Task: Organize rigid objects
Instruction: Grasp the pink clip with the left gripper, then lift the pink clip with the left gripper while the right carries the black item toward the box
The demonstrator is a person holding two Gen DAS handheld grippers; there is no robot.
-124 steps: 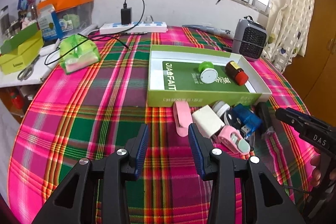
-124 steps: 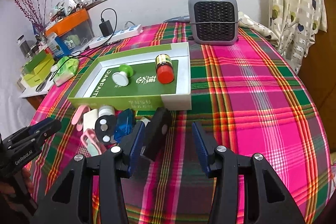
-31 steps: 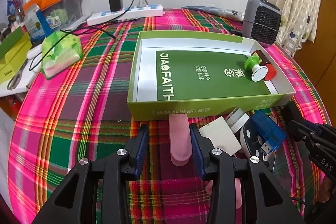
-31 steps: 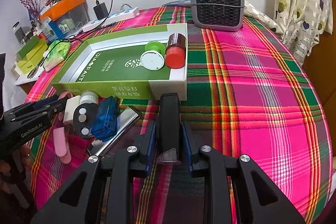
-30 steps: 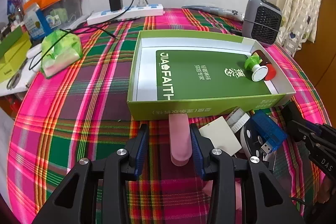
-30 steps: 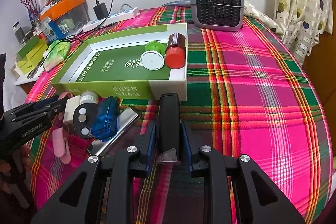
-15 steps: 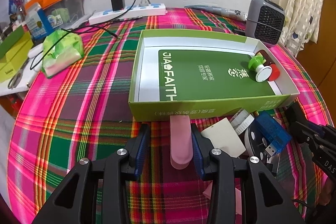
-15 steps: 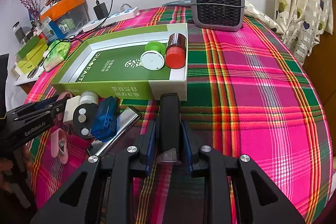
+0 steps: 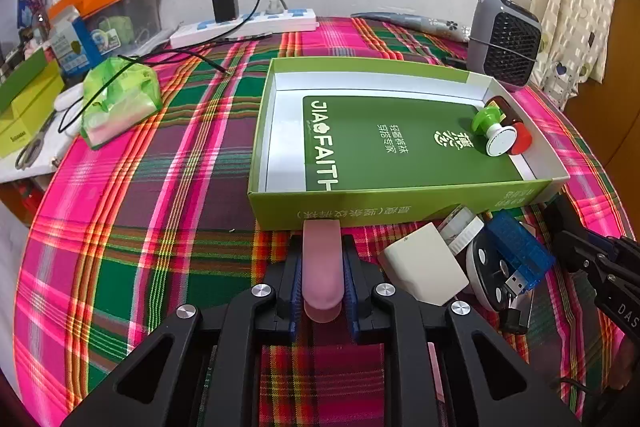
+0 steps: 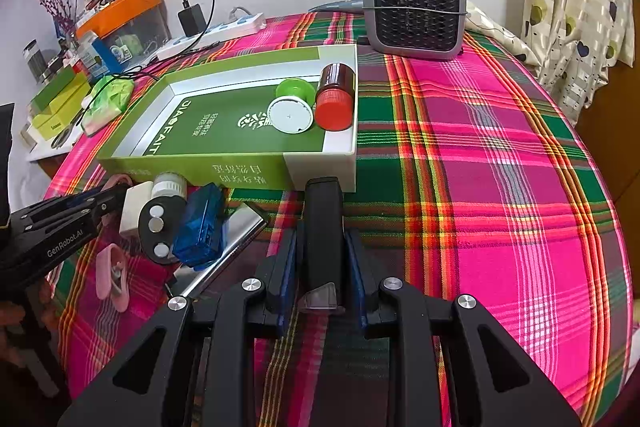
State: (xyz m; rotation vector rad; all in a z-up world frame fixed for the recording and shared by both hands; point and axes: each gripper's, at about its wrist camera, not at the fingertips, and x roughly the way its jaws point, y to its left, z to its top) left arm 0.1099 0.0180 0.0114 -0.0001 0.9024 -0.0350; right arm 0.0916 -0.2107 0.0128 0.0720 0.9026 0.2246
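Note:
My left gripper (image 9: 322, 269) is shut on a pink oblong case (image 9: 322, 259), held just in front of the near wall of the green box (image 9: 360, 209). My right gripper (image 10: 322, 259) is shut on a black oblong object (image 10: 323, 227) just before the box's near right corner (image 10: 320, 169). Inside the box lie a green-and-white spool (image 10: 291, 107) and a brown red-capped bottle (image 10: 335, 97). Loose in front of the box are a white block (image 9: 426, 273), a blue USB device (image 9: 516, 253), a black round piece (image 10: 158, 227), a white jar (image 10: 170, 185) and a pink clip (image 10: 112, 275).
A grey heater (image 10: 414, 5) stands behind the box on the right. A green tissue pack (image 9: 120, 99), a power strip (image 9: 244, 27) with a charger and cables, and cluttered boxes (image 9: 24, 107) lie at the back left. The plaid cloth (image 10: 500, 187) covers the round table.
My left gripper has closed tighter on the pink case and lifted it slightly toward the box wall. The right gripper holds the black object as before, nearly still.

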